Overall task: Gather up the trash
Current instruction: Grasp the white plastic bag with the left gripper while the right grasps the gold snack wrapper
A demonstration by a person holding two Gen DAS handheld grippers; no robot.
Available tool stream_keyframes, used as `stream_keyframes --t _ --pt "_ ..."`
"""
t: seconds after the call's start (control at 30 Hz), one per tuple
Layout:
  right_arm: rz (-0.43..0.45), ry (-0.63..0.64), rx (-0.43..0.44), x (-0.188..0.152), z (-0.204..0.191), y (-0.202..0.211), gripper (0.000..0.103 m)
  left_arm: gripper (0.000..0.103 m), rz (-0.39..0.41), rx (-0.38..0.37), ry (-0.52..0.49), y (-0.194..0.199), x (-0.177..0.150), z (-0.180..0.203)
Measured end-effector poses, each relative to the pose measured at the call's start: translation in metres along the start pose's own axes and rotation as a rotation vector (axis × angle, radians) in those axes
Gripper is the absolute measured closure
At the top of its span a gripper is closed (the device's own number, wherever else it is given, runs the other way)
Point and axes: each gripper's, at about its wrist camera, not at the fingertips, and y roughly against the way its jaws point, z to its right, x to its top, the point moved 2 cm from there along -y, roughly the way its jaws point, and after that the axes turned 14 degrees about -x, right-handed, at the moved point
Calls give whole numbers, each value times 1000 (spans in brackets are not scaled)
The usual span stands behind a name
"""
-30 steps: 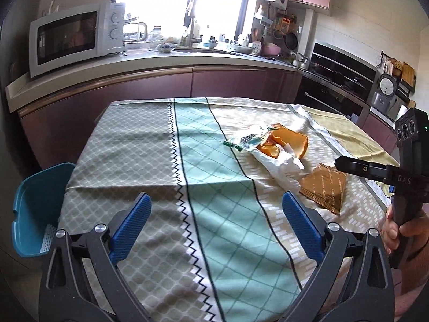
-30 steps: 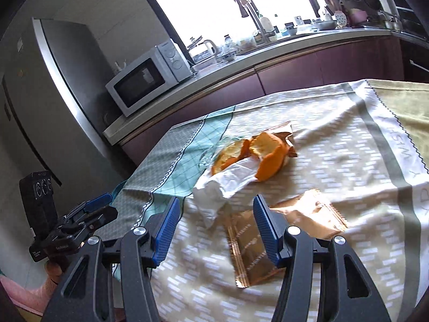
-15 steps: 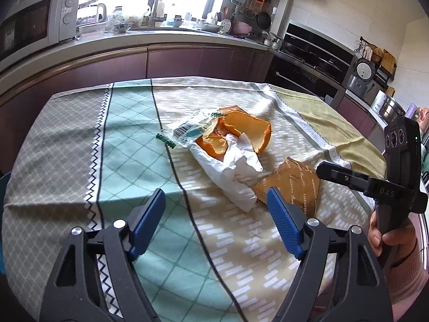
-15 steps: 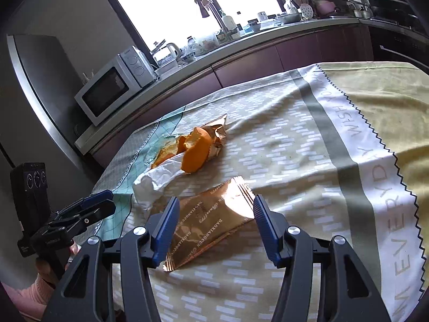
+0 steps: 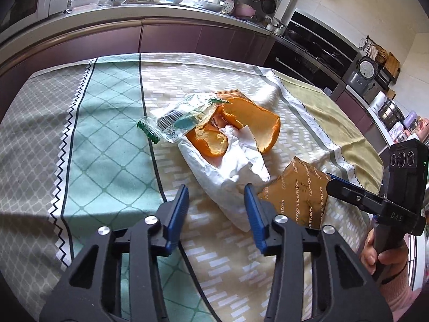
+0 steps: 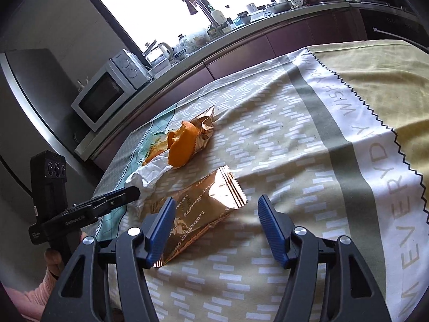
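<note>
A heap of trash lies mid-table: orange peel (image 5: 252, 123) (image 6: 182, 147), crumpled white tissue (image 5: 228, 171) (image 6: 147, 171), a clear wrapper with a barcode (image 5: 182, 118) and a small green plastic piece (image 5: 148, 131). A gold foil wrapper (image 5: 297, 198) (image 6: 198, 212) lies flat nearer the table's right edge. My left gripper (image 5: 215, 214) is open, its fingers just short of the tissue's near end. My right gripper (image 6: 217, 228) is open and empty, its left finger over the gold wrapper's near part. A second gold wrapper (image 6: 205, 128) lies behind the peel.
A patterned tablecloth (image 5: 107, 139) (image 6: 335, 134) covers the table. A kitchen counter (image 5: 134, 13) with a microwave (image 6: 107, 94), kettle and sink runs behind it. An oven and rice cooker (image 5: 362, 72) stand at the right.
My left gripper moved right and forward toward the tissue, and its jaws narrowed. My right gripper swung right, so the gold wrapper now sits under its left finger.
</note>
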Motion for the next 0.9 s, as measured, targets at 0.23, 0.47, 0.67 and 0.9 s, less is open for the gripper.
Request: stream_keyframes --t 0.23,0.47,0.67,0.9 --pt "-13 6 42 -2 -10 -4 50 94 -1 -57 60 1 -2 -9" --pt "-42 -1 78 -5 -14 -7 86 98 22 -49 52 16 -7 -9" --pt "-19 -16 110 -2 -13 4 94 102 51 -51 48 39 -14 -11" --pt "8 -10 124 0 -18 17 95 71 57 -65 16 43 -12 -4"
